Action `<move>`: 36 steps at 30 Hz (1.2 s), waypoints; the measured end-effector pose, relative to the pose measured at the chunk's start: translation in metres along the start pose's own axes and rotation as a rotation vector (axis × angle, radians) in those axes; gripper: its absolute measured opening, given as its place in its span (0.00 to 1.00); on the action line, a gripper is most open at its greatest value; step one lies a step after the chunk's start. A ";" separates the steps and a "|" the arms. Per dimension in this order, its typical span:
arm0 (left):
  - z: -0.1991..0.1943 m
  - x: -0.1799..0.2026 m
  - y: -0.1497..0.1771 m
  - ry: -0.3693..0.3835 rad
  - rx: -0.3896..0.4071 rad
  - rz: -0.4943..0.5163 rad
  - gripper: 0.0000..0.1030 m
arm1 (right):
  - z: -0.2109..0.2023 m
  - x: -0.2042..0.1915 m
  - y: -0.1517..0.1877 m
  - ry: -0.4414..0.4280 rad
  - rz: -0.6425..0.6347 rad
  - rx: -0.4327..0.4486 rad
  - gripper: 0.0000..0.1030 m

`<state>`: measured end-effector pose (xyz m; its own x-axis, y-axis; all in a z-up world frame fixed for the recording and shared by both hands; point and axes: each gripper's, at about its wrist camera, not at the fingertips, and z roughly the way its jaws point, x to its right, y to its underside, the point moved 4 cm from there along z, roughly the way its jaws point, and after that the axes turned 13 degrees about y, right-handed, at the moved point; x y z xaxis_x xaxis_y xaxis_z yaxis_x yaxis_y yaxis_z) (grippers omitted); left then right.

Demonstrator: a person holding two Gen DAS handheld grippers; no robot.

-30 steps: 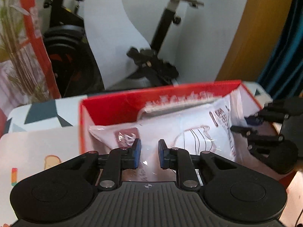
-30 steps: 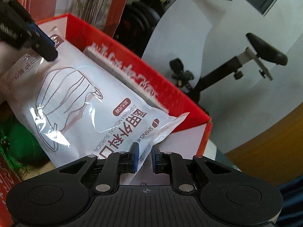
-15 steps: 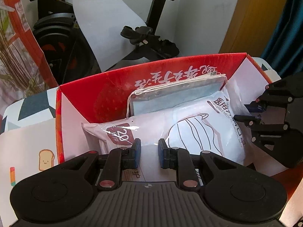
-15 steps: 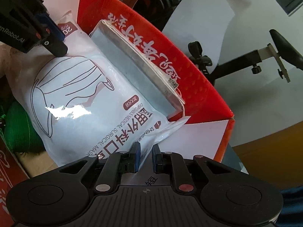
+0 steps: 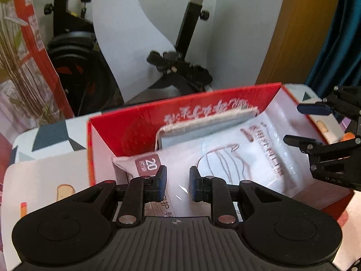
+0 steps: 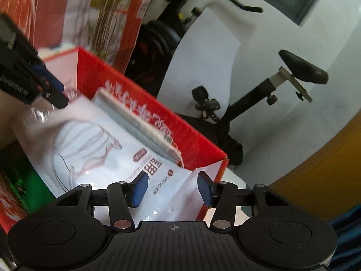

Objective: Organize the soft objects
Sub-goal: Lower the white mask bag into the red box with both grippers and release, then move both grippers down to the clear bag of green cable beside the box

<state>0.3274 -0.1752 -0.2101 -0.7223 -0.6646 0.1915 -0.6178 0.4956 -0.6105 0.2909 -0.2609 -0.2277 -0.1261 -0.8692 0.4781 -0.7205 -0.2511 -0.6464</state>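
Left wrist view: an exercise bike (image 5: 180, 52) stands behind a patterned table (image 5: 45, 140). Inside the red box (image 5: 135, 126) lies the white mask pack (image 5: 225, 158), marked "20". Left gripper (image 5: 178, 180) jaws, narrowly parted, pinch the pack's edge; right gripper (image 6: 172, 188) jaws have just been opening, pack loose between them. Box lettering is blurred.

the number "20" is printed in white on a dark red patch at a corner of the white mask packet (image 5: 225, 158). "sming" is read in small letters near the packet's other end, beside large chinese characters and a line of small latin print too blurred to be read. large white chinese characters are printed upside down on the red box (image 5: 140, 124) wall. "genrobot.ai" is marked on the left tongs (image 6: 52, 90).
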 end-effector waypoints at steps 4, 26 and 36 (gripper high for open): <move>-0.025 0.007 0.003 -0.003 0.067 -0.013 0.33 | -0.025 0.013 -0.002 -0.101 0.163 0.019 0.44; -0.134 0.028 0.168 -0.146 0.268 -0.109 0.33 | -0.150 -0.048 0.082 -0.208 0.498 0.198 0.41; -0.105 0.020 0.213 -0.137 0.185 -0.193 0.33 | -0.169 -0.094 0.101 -0.240 0.285 0.217 0.41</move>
<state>0.1488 -0.0244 -0.2559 -0.5402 -0.8123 0.2199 -0.6637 0.2506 -0.7048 0.1146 -0.1321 -0.2374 -0.1186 -0.9847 0.1273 -0.5168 -0.0483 -0.8547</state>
